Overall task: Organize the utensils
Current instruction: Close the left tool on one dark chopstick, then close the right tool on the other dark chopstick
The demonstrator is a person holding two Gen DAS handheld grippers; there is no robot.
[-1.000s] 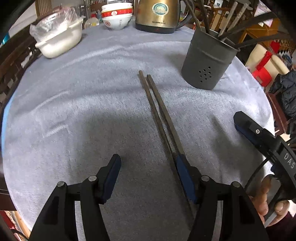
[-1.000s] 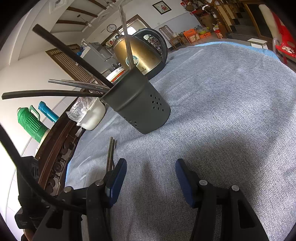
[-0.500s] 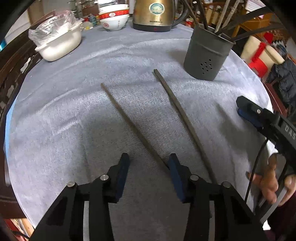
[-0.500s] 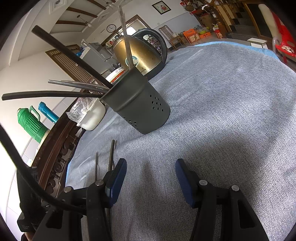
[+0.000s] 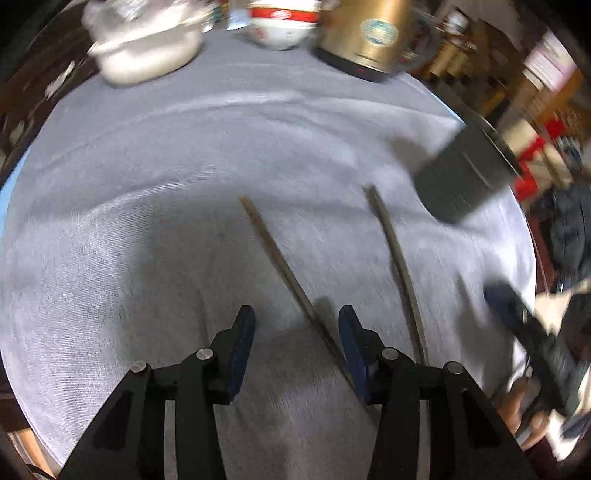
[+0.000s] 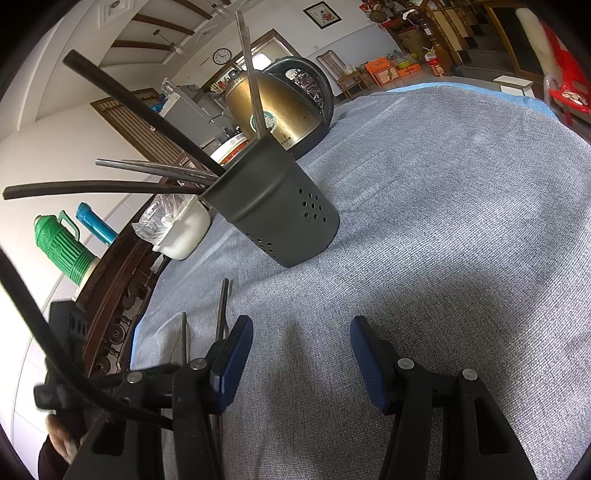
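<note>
Two dark chopsticks lie apart on the grey cloth. The left chopstick (image 5: 280,262) runs in between my left gripper's fingers, close to the right pad (image 5: 351,347). The right chopstick (image 5: 397,258) lies beside it. My left gripper (image 5: 295,332) is open and low over the cloth. A dark grey utensil holder (image 6: 277,218) with several utensils stands ahead of my right gripper (image 6: 301,354), which is open and empty. The holder shows blurred in the left wrist view (image 5: 465,173). Both chopsticks show in the right wrist view, one (image 6: 222,306) nearer than the other (image 6: 184,332).
A gold kettle (image 5: 369,33), red-and-white bowls (image 5: 282,22) and a white bagged dish (image 5: 147,48) stand at the table's far edge. My right gripper (image 5: 532,336) shows at the right in the left wrist view. A green thermos (image 6: 62,247) stands beyond the table.
The chopsticks, first side by side, have been spread apart. My left gripper narrowed, then swung left, leaving one chopstick between its fingers. The right gripper has stayed still.
</note>
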